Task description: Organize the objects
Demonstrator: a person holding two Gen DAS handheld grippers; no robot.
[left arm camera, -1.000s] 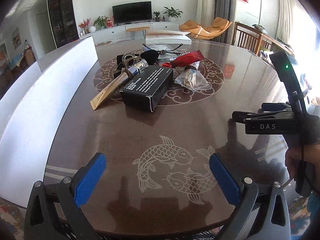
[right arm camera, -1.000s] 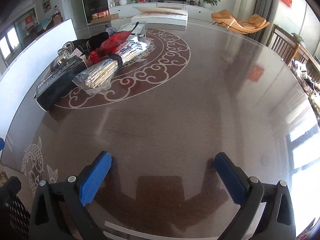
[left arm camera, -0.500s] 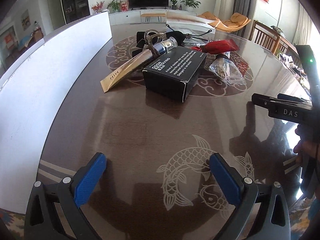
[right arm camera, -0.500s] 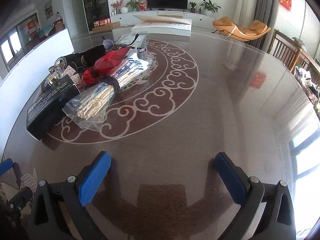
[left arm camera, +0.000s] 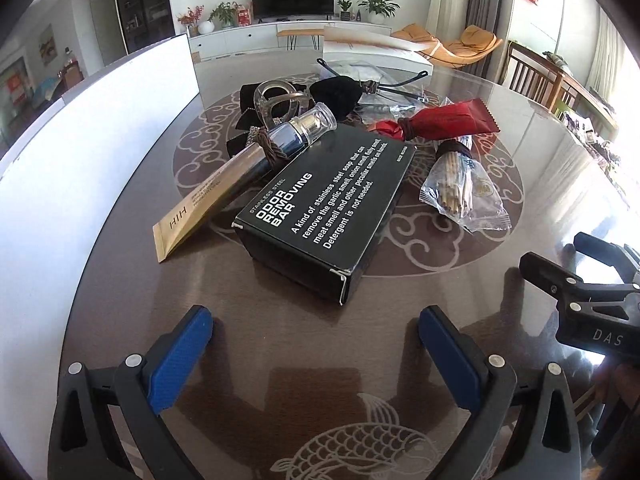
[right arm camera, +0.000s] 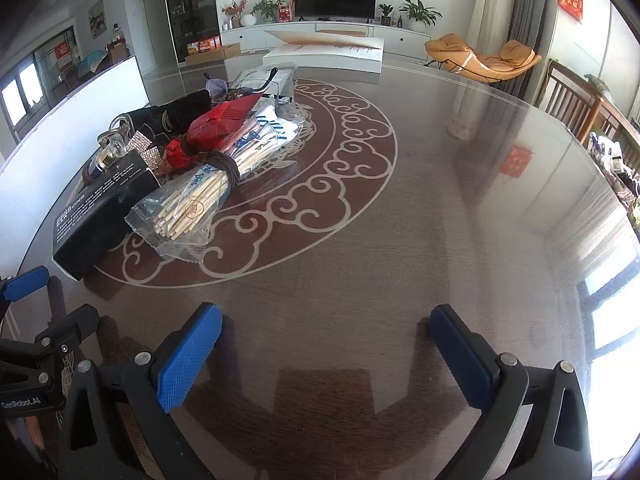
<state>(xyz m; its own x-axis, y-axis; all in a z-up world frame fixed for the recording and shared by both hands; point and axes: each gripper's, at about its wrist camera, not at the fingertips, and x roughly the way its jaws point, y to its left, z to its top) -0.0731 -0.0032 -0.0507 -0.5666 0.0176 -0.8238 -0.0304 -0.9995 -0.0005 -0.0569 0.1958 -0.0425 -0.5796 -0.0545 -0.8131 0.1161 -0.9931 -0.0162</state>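
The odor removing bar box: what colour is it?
Black box with white lettering, clearest in the left wrist view.

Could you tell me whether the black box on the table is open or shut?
Shut. The black box lies flat on the table, and its end flap sits flush, though one corner edge looks slightly worn.

Glossy wood table, matt cardboard box, crinkly plastic bag.

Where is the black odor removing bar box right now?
Left wrist view, centre: black box lies on the table, between the tan packet and bagged sticks.
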